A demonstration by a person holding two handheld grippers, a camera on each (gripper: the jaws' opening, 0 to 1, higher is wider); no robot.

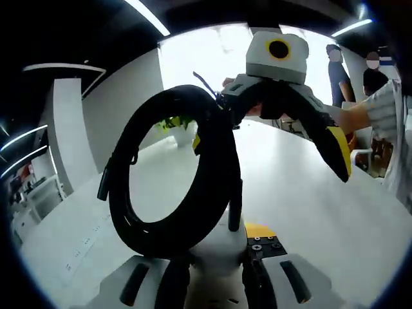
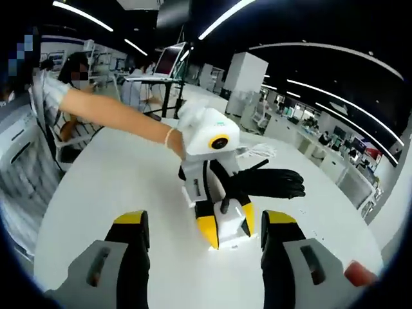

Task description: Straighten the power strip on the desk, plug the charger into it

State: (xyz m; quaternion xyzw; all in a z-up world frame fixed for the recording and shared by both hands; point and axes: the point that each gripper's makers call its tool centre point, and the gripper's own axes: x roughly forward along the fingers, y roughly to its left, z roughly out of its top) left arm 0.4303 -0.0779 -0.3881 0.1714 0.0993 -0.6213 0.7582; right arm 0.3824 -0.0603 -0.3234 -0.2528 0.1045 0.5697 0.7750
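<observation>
1. Power strip (image 1: 219, 248): white body, low between the left claw's (image 2: 228, 228) jaws and just above the desk (image 1: 309, 212). Its black cable (image 1: 129, 193) is still wound in a thick coil that stands up from the strip.
2. Left claw: clenched on the power strip. In the right gripper view its yellow-tipped jaws flank the white block on both sides. A person's hand (image 2: 177, 138) carries it.
3. Right claw (image 1: 267, 138): released, jaws wide apart, holding nothing. In the left gripper view it sits at the top of the coil. One jaw tip appears to be behind the cable, so the coil may lie between the jaws, but contact cannot be confirmed.
4. Progress (judgement): the strip is neither straightened nor laid flat. I cannot pick out the charger.
5. Risks:
   - If the right claw closes on only one or two strands, the coil could tighten or tangle rather than pay out.
   - A hard pull on the cable could twist the strip in the left claw's narrow grip and let it slip.
   - A stiff coil may spring back and drag the strip askew on the smooth desk.
6. Containers: none to log; nothing here holds anything else.
</observation>
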